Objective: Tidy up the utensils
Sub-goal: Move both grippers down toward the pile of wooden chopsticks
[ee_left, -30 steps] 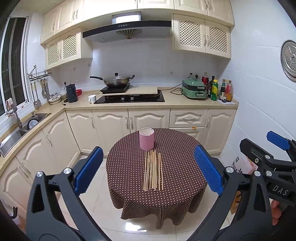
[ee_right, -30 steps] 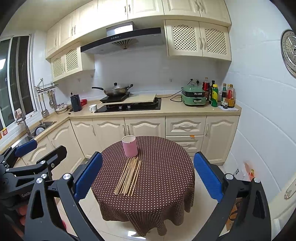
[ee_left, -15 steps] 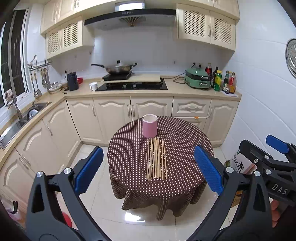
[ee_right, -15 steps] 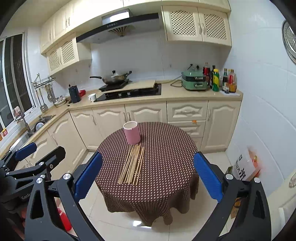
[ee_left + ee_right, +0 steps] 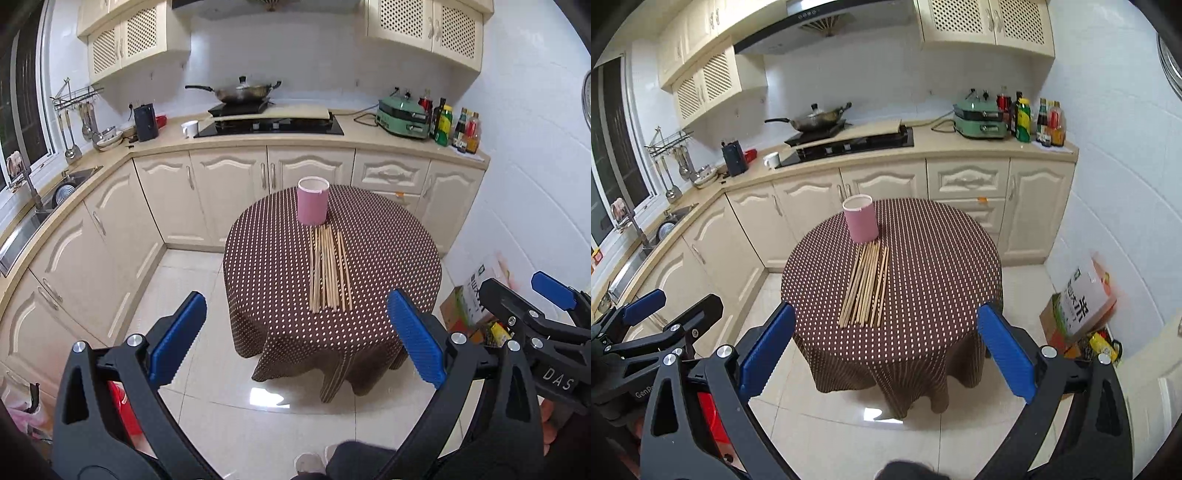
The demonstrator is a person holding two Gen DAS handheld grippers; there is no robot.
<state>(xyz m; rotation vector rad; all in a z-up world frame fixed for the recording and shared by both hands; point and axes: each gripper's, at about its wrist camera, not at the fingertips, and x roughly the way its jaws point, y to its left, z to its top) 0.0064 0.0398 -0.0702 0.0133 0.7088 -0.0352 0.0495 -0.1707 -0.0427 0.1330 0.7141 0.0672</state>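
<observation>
- Home kitchen, L-shaped cream cabinets below, lattice-door wall cabinets above.
- Range hood over a black cooktop; lidded wok sits on it.
- Sink with faucet under the window, ladles hanging from a wall rack.
- Counter clutter: green electric cooker, sauce and oil bottles, white mug, black kettle.
- Small round table with brown polka-dot cloth stands on glossy tile floor; white tiled walls.
- Domestic scale and wear, not a commercial kitchen.
</observation>
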